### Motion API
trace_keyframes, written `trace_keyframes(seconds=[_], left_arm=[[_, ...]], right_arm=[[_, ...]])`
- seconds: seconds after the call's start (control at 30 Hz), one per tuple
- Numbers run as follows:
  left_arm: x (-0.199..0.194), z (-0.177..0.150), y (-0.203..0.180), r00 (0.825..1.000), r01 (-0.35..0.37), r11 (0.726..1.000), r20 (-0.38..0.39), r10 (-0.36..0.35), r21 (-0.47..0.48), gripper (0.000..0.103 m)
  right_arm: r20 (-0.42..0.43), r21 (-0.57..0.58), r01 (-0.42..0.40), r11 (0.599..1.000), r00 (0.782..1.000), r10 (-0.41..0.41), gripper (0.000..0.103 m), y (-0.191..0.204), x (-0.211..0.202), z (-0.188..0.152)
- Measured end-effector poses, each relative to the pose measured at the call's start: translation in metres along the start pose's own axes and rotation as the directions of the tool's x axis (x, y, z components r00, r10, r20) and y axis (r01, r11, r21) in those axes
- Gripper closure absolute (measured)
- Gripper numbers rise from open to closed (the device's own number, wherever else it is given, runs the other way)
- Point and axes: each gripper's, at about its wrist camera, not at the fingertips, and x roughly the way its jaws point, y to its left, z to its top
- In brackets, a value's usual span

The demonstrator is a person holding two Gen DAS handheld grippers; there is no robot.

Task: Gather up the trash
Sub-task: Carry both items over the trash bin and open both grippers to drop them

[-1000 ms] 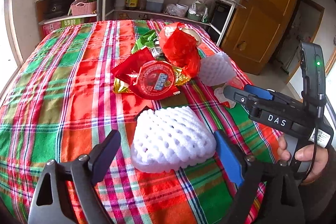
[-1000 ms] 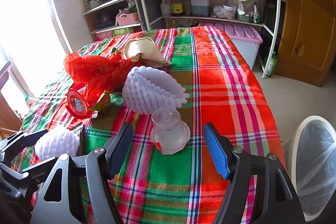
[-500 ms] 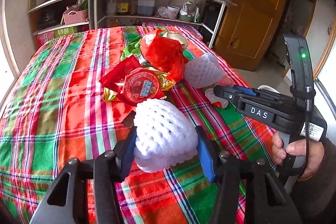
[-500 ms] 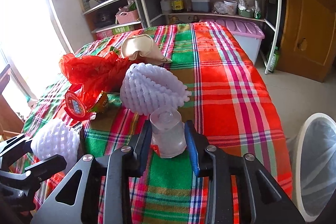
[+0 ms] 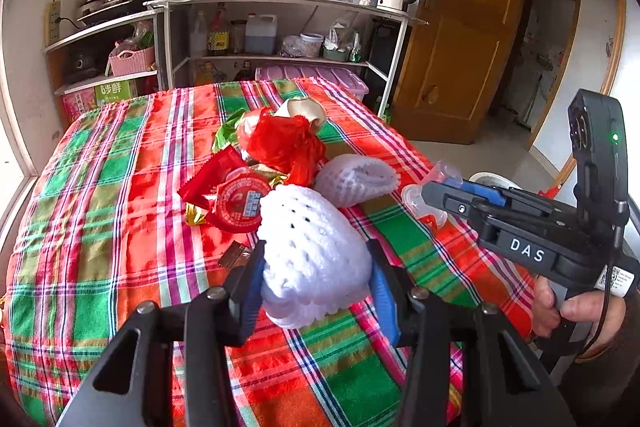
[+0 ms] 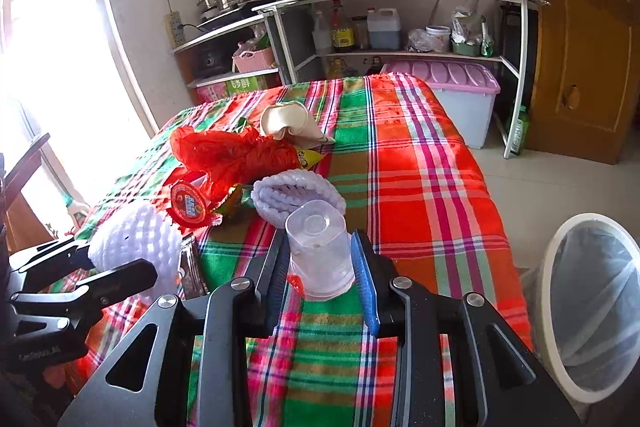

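My left gripper (image 5: 316,279) is shut on a white foam fruit net (image 5: 312,255) and holds it lifted above the plaid tablecloth (image 5: 120,211). My right gripper (image 6: 320,267) is shut on a clear plastic cup (image 6: 320,251), held upside down above the cloth. A second white foam net (image 6: 296,193), a red plastic bag (image 6: 228,151), a red round lid (image 5: 238,203), red and gold wrappers and a crumpled paper cup (image 6: 288,121) lie in a pile mid-table. The white trash bin (image 6: 592,307) with a clear liner stands on the floor at the table's right.
A metal shelf unit (image 6: 400,23) with pots, bottles and a kettle stands behind the table. A purple-lidded storage box (image 6: 456,87) sits under it. A wooden door (image 6: 584,59) is at the right. A small dark wrapper (image 5: 234,255) lies on the cloth near the left gripper.
Both grippers closed from open: the left on the foam net, the right on the clear cup. Both have since lifted their objects off the cloth.
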Motion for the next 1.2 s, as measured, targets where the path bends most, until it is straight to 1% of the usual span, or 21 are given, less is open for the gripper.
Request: trace_keyframes(seconds=[0.17,0.27,0.43,0.6,0.73,0.8,0.9,0.93,1.0,1.13,1.2], left_arm=[[-0.001,0.012,-0.017,0.999,0.035,0.998,0.022,-0.037,0.047,0.054],[0.004,0.020,-0.030,0.997,0.067,0.995,0.025,-0.069,0.068,0.054],[0.016,0.031,-0.057,0.991,0.130,0.986,0.020,-0.132,0.105,0.054],[0.028,0.044,-0.087,0.981,0.189,0.972,0.016,-0.193,0.143,0.054],[0.038,0.052,-0.117,0.968,0.246,0.952,0.000,-0.251,0.181,0.054],[0.044,0.057,-0.136,0.958,0.281,0.938,-0.005,-0.286,0.201,0.054],[0.057,0.062,-0.165,0.947,0.316,0.917,-0.029,-0.319,0.243,0.054],[0.063,0.064,-0.174,0.944,0.328,0.910,-0.043,-0.328,0.252,0.054],[0.073,0.065,-0.192,0.930,0.367,0.890,-0.074,-0.361,0.270,0.054],[0.101,0.067,-0.226,0.919,0.395,0.870,-0.125,-0.375,0.295,0.054],[0.118,0.068,-0.240,0.906,0.423,0.860,-0.169,-0.389,0.286,0.053]], right_arm=[[0.043,0.024,0.026,0.999,0.999,-0.027,0.070,-0.008,-0.026,-0.002],[0.068,0.049,0.046,0.998,0.996,-0.049,0.070,-0.019,-0.041,-0.002],[0.097,0.085,0.104,0.991,0.989,-0.112,0.070,-0.042,-0.066,-0.004],[0.123,0.129,0.173,0.976,0.974,-0.189,0.070,-0.068,-0.093,-0.005],[0.130,0.170,0.232,0.958,0.958,-0.256,0.070,-0.094,-0.113,-0.007],[0.127,0.189,0.261,0.947,0.950,-0.287,0.070,-0.108,-0.122,-0.010],[0.117,0.223,0.310,0.924,0.933,-0.341,0.070,-0.130,-0.132,-0.017],[0.113,0.235,0.320,0.918,0.929,-0.353,0.070,-0.137,-0.135,-0.019],[0.098,0.253,0.341,0.906,0.922,-0.374,0.070,-0.151,-0.139,-0.023],[0.057,0.278,0.381,0.882,0.910,-0.411,0.070,-0.180,-0.139,-0.033],[0.036,0.290,0.397,0.871,0.905,-0.424,0.070,-0.193,-0.135,-0.038]])
